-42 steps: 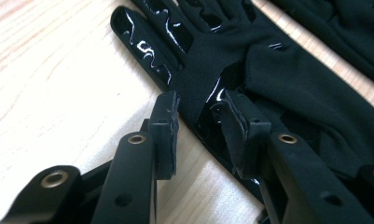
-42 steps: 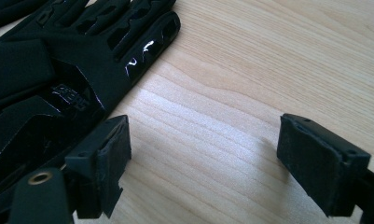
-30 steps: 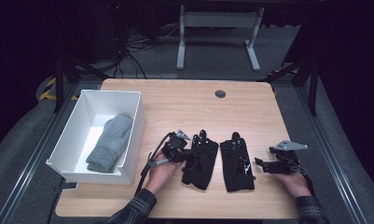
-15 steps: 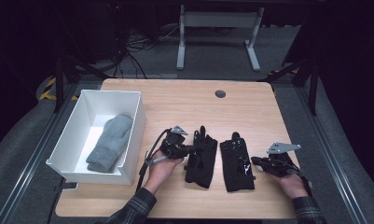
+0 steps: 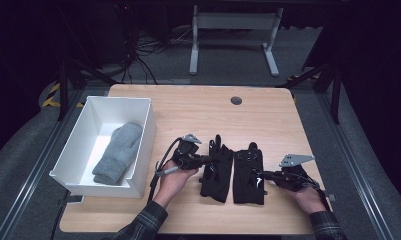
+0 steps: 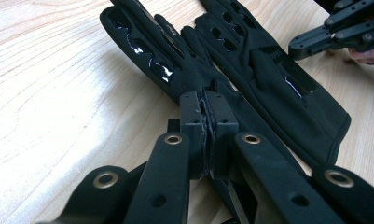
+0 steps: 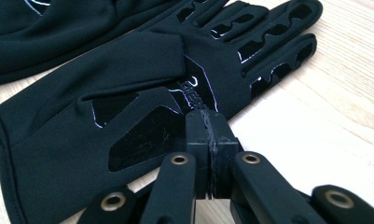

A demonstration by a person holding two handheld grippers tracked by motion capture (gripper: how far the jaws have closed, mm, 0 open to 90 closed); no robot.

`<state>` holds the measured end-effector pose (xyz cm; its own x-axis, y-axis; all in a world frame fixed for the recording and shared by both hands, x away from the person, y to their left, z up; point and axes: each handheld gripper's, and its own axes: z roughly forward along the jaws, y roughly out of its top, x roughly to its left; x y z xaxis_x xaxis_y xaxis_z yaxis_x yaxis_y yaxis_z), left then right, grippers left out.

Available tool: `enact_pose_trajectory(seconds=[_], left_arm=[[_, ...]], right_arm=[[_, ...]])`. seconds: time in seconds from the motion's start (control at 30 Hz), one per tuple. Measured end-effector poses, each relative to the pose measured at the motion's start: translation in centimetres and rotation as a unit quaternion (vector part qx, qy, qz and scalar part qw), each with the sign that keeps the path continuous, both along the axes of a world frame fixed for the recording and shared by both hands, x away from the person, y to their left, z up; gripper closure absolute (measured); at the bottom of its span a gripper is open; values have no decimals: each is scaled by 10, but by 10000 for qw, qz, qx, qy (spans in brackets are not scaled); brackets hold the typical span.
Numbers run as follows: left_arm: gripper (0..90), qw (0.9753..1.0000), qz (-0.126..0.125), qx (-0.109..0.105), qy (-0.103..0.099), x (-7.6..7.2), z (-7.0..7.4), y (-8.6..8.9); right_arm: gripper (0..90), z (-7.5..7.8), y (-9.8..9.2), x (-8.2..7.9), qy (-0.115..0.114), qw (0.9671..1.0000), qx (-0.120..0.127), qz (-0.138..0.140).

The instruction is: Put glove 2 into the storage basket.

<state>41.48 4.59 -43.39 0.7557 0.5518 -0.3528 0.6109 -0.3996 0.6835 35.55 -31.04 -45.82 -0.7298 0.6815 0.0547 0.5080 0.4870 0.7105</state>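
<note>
A white bin (image 5: 138, 150) is seen at the left of the desk (image 5: 268, 115), and a grey mitten (image 5: 117, 154) is laid inside it. Just right of the bin, the left gripper (image 5: 209, 159) is held by a hand (image 5: 174, 177) at the near side of the desk, and its tips are placed on the left black glove (image 5: 217, 172). In the left gripper view, the fingers (image 6: 194, 116) are pressed together with no gap, and the tips are set against the glove's edge at the palm (image 6: 184, 77); whether fabric is pinched between them cannot be told. Right of this glove, touching it along one side, the right black glove (image 5: 248, 175) is laid flat, palm up, with its digits pointed away from the person. Farther right of the bin, the right gripper (image 5: 264, 175) is brought in from the desk's right side by the other hand (image 5: 308, 197). In the right gripper view, its fingers (image 7: 196, 135) are likewise closed tight, and the tips are rested at the glove's edge (image 7: 142, 93) beside the printed palm; a grip on cloth cannot be confirmed.
</note>
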Motion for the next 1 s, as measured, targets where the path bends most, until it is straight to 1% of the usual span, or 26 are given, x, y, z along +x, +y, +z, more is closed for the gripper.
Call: enact_pose_trajectory(seconds=[0.07,0.1,0.2,0.4,0.5,0.57,0.7,0.87,1.0], left_arm=[[876,10000,33,23,-1,1,0,0],[876,10000,53,2,23,4,-1,0],[875,10000,46,-18,33,5,1,-1],[876,9997,-147,-165,-55,3,14,-7],[875,9992,-226,-325,18,3,17,-7],[876,9991,-255,-346,47,2,18,-6],[876,9982,-314,-486,133,1,22,-4],[876,9980,-359,-506,115,-1,25,-2],[876,9978,-404,-516,126,-3,27,-3]], right_arm=[[900,0,1,0,17,10000,-15,21],[900,0,2,0,18,10000,-23,48],[900,0,4,1,13,10000,-26,70],[900,-1,10,2,44,9999,20,147],[900,-1,13,3,63,9998,61,184],[900,-1,14,4,67,9998,70,201],[900,-1,22,5,108,9994,106,312],[900,-2,35,6,143,9985,154,503],[900,-3,45,6,133,9980,171,590]])
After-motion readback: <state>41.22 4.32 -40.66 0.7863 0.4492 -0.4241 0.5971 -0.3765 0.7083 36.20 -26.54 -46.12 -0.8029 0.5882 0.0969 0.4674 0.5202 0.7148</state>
